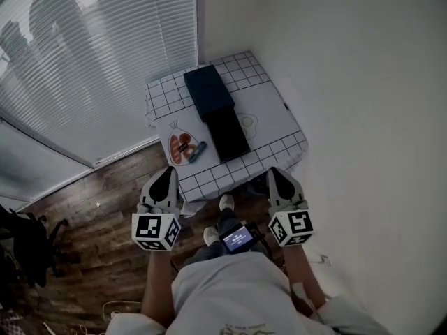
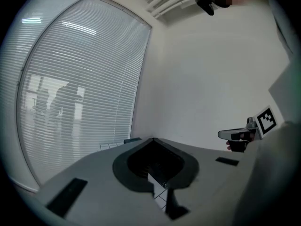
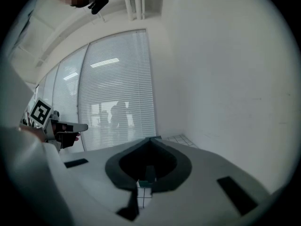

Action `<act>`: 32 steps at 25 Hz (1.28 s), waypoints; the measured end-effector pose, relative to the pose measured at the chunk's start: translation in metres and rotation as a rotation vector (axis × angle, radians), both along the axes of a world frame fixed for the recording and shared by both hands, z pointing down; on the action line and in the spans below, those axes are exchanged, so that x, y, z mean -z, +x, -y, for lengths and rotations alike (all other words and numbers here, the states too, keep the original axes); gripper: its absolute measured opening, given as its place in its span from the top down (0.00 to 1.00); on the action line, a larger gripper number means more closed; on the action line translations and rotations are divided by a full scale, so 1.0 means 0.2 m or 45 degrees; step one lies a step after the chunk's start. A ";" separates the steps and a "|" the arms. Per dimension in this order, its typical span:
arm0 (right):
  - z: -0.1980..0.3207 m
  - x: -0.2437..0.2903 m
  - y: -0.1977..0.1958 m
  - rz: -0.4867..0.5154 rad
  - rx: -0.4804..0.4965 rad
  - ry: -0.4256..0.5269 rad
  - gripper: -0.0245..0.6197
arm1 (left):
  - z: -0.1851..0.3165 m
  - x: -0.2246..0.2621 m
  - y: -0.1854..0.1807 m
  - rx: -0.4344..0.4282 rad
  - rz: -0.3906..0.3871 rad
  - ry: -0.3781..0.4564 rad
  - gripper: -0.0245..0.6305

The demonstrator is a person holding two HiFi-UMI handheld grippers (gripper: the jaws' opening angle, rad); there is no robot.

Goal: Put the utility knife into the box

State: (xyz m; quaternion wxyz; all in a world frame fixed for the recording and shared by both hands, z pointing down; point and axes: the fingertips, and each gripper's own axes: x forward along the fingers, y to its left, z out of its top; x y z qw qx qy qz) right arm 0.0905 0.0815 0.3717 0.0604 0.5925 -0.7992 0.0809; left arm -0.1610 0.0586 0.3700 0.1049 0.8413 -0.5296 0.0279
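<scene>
So, left gripper (image 1: 168,172) and right gripper (image 1: 273,172) both have jaws pressed together, empty. Small blue utility knife (image 1: 198,151) lies on the grid-edged white tablecloth (image 1: 276,117), just beside the long dark box (image 1: 216,110). Gripper views hide both.

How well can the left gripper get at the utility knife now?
Probably yes: the utility knife lies near the edge of the table, ahead of the left gripper, nothing between. Its shut jaws must open first.

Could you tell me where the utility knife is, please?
In the head view, the utility knife lies on the checked tablecloth near its front edge, just left of the black box, beside an orange print.
</scene>
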 end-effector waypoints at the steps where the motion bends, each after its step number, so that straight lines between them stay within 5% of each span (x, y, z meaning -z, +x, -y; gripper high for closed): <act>1: 0.03 0.00 -0.01 -0.015 0.006 -0.002 0.95 | 0.03 0.00 0.00 0.004 0.001 0.000 0.95; 24: 0.62 -0.20 -0.02 -0.003 0.095 -0.120 0.95 | 0.58 -0.18 0.04 0.045 0.053 -0.105 0.95; 32: 0.70 -0.38 -0.07 0.003 0.152 -0.220 0.95 | 0.63 -0.38 0.06 0.049 0.188 -0.199 0.95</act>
